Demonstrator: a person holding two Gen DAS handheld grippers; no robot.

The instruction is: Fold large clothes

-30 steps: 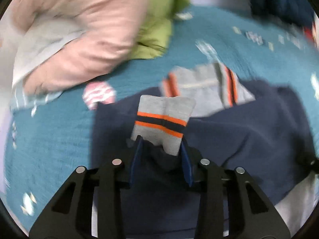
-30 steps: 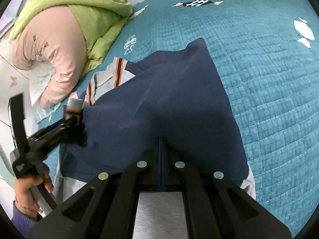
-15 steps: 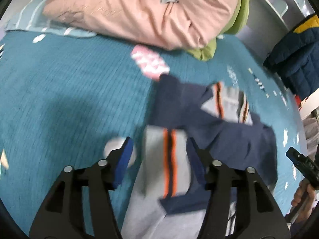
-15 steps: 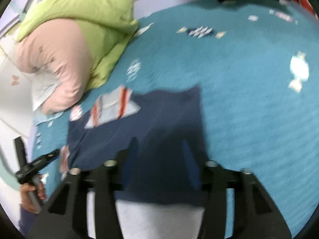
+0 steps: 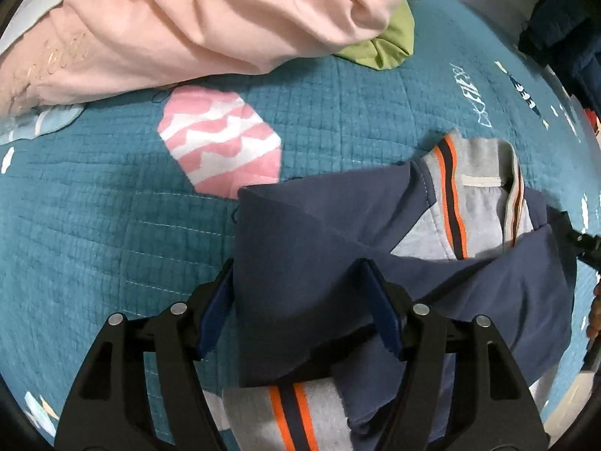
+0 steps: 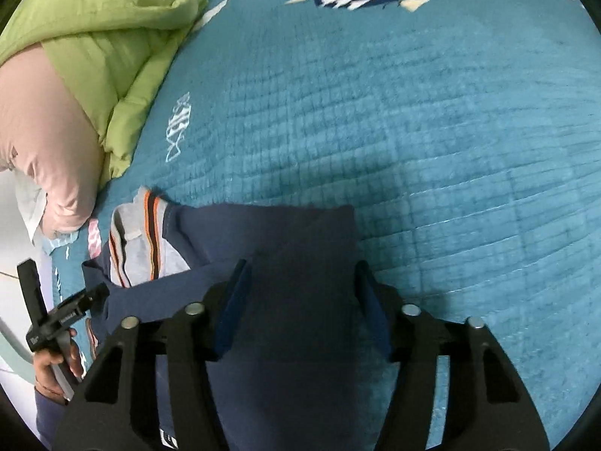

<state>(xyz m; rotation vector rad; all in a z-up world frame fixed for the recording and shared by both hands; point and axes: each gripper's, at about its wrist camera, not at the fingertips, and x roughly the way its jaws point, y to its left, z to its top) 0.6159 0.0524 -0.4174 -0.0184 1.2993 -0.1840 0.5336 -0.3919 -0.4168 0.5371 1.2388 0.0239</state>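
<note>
A navy sweatshirt [image 5: 323,240] with a grey collar and orange-and-navy stripes lies folded on the teal quilt [image 5: 94,225]. Both sleeves are laid over its body. My left gripper [image 5: 298,300] is open and empty, jaws wide, just above the shirt's left shoulder; a grey striped cuff [image 5: 285,409] lies below it. My right gripper [image 6: 302,300] is open and empty above the shirt's right side [image 6: 300,248]. The collar shows in the right wrist view [image 6: 139,240]. The left gripper's body [image 6: 64,319] shows there too.
A pink padded jacket [image 5: 188,18] and a green quilted one [image 5: 383,45] are piled at the bed's far side, also in the right wrist view [image 6: 97,49]. A dark blue garment [image 5: 563,18] hangs at the far right. Bare quilt [image 6: 413,112] stretches beyond the shirt.
Both grippers have opened. The left let go of the striped cuff and the right let go of the navy fabric; both sleeves now lie on the shirt. Both grippers have moved back over it.
</note>
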